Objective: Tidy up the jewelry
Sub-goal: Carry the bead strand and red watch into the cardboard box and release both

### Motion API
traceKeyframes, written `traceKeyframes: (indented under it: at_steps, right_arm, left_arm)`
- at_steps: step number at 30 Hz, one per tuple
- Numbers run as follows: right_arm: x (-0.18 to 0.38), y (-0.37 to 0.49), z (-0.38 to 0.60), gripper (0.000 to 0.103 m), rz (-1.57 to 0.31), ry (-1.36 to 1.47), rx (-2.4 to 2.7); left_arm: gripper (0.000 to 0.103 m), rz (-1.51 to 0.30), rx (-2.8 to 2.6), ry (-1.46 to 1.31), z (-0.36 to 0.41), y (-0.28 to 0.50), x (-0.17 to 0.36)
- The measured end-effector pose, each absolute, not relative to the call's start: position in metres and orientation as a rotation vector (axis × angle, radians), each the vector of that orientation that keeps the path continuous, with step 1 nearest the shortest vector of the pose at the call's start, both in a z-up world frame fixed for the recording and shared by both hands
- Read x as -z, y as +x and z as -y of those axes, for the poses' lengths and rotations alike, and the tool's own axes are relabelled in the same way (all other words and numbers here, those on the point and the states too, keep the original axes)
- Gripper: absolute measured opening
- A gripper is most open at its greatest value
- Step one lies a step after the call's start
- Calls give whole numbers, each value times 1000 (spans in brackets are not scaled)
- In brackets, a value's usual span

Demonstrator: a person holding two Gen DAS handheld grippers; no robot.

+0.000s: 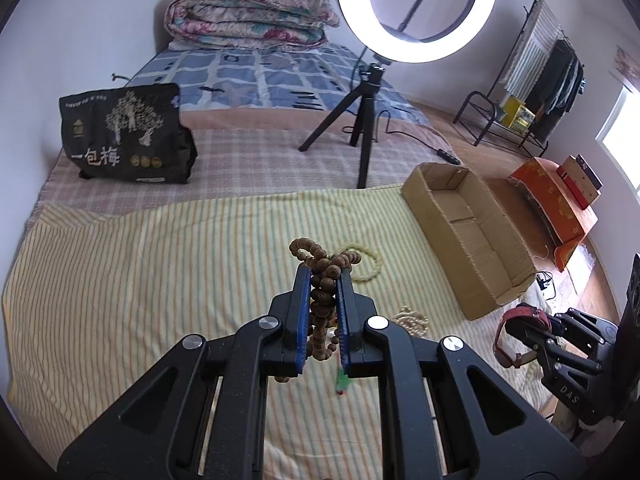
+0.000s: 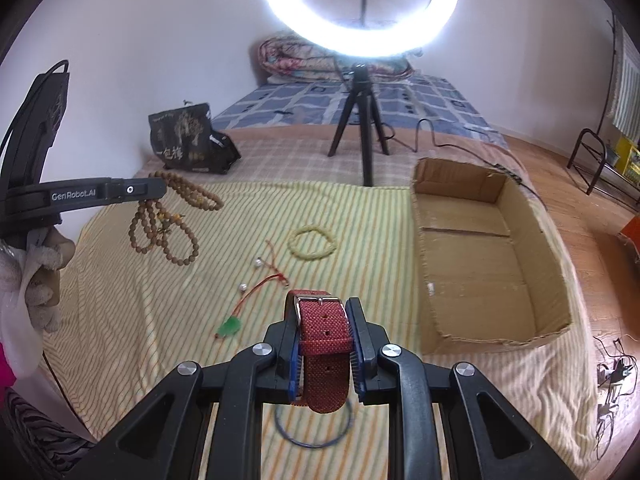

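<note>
- Left gripper (image 1: 324, 276): clamped on brown beads (image 1: 320, 280), held above the sheet.
- Right gripper (image 2: 323, 312): clamped on red strap (image 2: 324, 344).
- Box (image 2: 554, 280), right: nothing seen inside; nothing stowed.
- Left on sheet: yellow bracelet (image 2: 312, 242), jade pendant (image 2: 230, 327), blue ring (image 2: 316, 434).

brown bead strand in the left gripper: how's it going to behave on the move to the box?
Likely floppy: the brown bead strand hangs in loose loops below the left gripper, so it may swing. The loops could snag the cardboard box wall. The round beads probably slip between the pads, since only a few are pinched.
</note>
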State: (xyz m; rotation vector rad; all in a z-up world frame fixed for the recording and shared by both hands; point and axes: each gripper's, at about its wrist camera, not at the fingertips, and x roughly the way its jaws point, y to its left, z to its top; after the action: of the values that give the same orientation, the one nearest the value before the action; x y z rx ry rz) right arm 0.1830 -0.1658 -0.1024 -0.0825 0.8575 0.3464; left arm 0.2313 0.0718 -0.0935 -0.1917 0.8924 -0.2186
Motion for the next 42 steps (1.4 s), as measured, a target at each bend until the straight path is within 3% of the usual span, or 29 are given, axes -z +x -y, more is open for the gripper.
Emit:
traceKeyframes:
  at_steps: [28,42]
  right_arm:
    - [89,222,278,19,-840,-38,-163]
    - [109,255,313,19,-873,-28,-119]
  left_arm:
    - [10,-806,423,-148,70,301,54]
    - [10,-854,447,-126,140,361,79]
